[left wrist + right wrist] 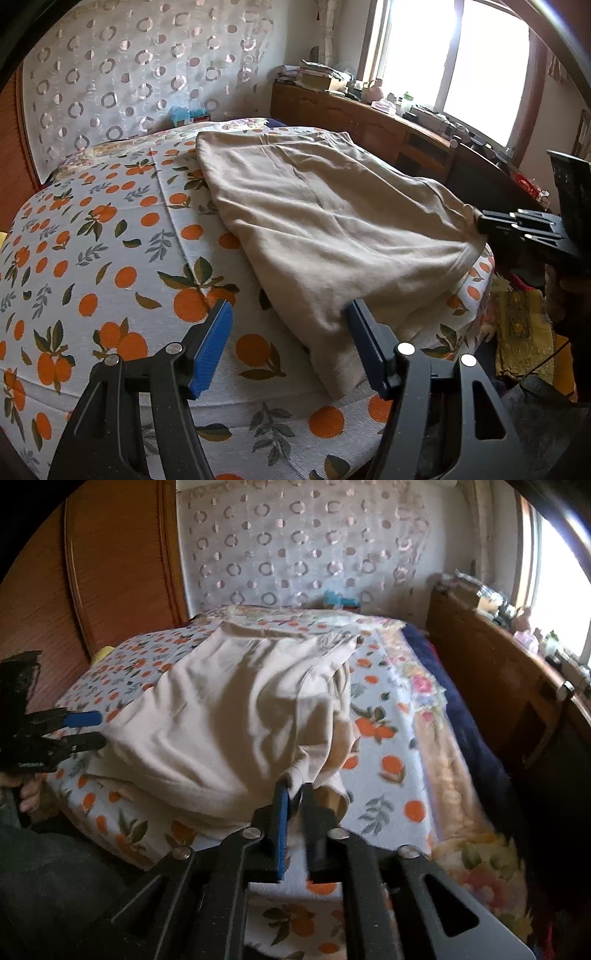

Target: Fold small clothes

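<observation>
right gripper (293,794) is pinched tight on the near corner of the beige shirt (332,221) lying on the orange-print bedspread (92,258), probably anchoring it, while the left gripper (290,319) sits spread apart at the hem.

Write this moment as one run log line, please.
left gripper: open, at hem | right gripper: shut on beige garment corner | garment on bed

Left of garment (325,221): lay bare orange-print sheet (92,240).
Far end: was closed off by headboard (129,74).
Window side: was hemmed by wooden cabinet (354,118).
</observation>
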The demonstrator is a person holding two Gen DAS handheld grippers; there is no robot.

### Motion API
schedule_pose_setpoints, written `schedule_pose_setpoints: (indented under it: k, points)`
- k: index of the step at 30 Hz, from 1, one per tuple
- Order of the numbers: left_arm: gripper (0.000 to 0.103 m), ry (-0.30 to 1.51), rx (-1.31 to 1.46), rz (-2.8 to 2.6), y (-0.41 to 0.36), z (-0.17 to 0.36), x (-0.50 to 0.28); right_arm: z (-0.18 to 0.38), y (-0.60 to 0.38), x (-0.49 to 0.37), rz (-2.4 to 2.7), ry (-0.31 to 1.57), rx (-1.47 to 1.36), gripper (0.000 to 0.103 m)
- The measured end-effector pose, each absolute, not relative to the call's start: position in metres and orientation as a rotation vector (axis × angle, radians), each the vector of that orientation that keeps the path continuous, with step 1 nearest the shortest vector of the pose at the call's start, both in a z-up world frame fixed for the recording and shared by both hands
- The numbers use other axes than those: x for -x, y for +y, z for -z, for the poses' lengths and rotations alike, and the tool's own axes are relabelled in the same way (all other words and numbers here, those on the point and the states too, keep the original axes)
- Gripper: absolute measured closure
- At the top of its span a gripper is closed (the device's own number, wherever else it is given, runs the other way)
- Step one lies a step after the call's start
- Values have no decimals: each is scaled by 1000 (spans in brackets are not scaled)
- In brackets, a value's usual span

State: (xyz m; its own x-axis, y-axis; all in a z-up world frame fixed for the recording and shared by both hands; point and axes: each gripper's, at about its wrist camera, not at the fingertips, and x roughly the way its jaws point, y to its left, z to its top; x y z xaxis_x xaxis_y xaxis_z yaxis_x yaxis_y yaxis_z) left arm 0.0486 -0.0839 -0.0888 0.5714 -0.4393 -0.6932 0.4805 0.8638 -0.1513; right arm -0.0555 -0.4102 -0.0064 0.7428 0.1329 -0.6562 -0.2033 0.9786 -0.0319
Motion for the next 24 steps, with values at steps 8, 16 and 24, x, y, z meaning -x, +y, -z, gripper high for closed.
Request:
schedule_pose_setpoints:
  k: [8,16,24]
  points:
    - [68,830,-56,595,-91,94,-47,17,-404,46,-140,685,81,51]
    - [83,861,-68,612,-92,97,-42,40,-411,27,-151,758,27,49]
    - [83,867,-65,604,-90,100,-44,46,-419,19,-188,782,16,49]
